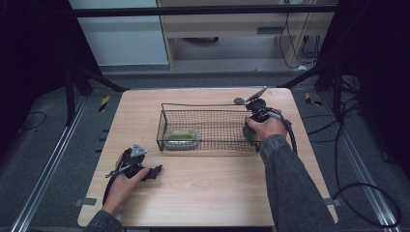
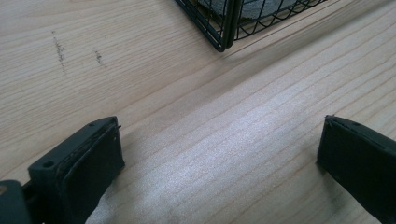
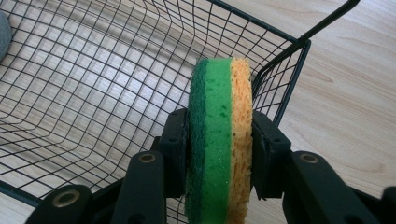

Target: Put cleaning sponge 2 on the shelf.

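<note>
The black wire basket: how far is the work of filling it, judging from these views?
Done: one green and grey sponge already lies in the black wire basket, at its left end. In hand: the right gripper clamps a green and yellow sponge on edge over the basket's right end. Left: releasing it inside. The left gripper is open over bare table.

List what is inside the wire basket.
In the wire basket, a green-topped sponge lies at its left end. At the right end, the right gripper holds a green-and-yellow sponge; the hand covers the floor beneath.
</note>
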Tool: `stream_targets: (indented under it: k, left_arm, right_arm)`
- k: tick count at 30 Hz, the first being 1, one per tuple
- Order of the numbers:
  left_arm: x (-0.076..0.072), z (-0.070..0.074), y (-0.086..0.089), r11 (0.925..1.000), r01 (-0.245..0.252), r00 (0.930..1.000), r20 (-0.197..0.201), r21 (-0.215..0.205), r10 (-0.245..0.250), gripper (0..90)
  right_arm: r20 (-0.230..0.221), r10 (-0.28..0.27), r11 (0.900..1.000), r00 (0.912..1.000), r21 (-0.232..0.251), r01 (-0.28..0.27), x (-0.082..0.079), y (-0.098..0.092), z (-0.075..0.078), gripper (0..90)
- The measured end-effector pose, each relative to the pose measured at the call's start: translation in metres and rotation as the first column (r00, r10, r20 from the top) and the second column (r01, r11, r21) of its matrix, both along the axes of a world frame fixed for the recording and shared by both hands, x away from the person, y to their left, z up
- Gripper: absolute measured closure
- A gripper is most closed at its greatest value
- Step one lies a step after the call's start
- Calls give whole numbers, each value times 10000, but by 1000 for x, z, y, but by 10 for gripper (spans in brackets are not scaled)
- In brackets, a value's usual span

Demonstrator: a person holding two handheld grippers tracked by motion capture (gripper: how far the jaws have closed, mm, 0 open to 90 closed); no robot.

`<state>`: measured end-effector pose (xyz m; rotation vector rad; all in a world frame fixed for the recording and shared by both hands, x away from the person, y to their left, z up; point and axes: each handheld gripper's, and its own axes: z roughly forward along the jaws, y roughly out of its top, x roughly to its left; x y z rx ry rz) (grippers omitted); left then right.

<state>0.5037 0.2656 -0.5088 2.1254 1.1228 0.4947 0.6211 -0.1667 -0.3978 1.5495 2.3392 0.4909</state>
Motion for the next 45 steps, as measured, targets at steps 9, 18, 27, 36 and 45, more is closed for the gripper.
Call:
stream_targets:
  k: [9, 18, 27, 36, 45]
  left_arm:
    - [0, 0, 0, 10000, 3, 10000, 0, 2, -3, 0]
    - [0, 0, 0, 10000, 22, 10000, -11, 14, -22, 0]
    - [0, 0, 0, 10000, 48, 10000, -37, 31, -47, 0]
    - [0, 0, 0, 10000, 51, 10000, -38, 37, -51, 0]
    - [0, 0, 0, 10000, 36, 10000, -28, 16, -36, 0]
  right_arm:
    - [26, 96, 9999, 10000, 38, -96, -1, 4, 2, 593]
    - [67, 152, 9998, 9999, 107, -152, 1, 10, 6, 579]
    - [85, 177, 9998, 9998, 126, -178, 2, 16, 6, 565]
    - [69, 26, 9998, 10000, 193, -27, 3, 23, 5, 519]
    - [47, -177, 9996, 9998, 238, 176, 5, 29, 4, 444]
